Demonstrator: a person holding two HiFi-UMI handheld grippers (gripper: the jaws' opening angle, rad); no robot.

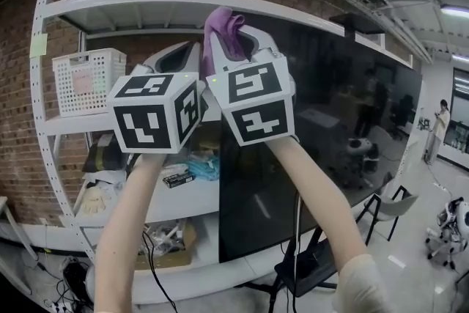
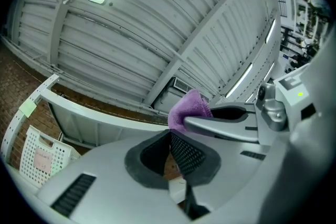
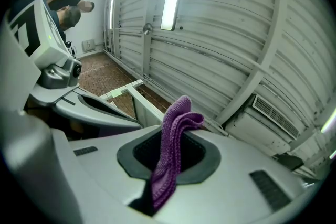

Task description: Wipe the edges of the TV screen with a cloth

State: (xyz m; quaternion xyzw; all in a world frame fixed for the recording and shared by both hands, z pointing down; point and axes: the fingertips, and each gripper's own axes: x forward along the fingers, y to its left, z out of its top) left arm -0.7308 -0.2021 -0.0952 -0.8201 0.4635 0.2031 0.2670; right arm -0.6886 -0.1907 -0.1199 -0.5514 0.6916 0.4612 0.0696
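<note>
Right gripper view, purple cloth (image 3: 169, 165) pinched in right gripper (image 3: 176, 134), left gripper (image 2: 171, 138) closed, empty

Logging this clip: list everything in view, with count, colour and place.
TV: one, black, standing right of the shelves.
cloth: one, purple, at the TV's top left corner, held in the right tool.
shelf rack: one, white, against the wall at left.
basket: one, white, on an upper shelf.
box: one, brown, on a low shelf.
brick wall: one, red-brown, behind the rack.
chair: one, grey with black legs, on the floor at right.
person: one, far right background.
left tool: one, grey, shut, empty.
right tool: one, grey, shut on the cloth.
arms: two, bare, raised.
</note>
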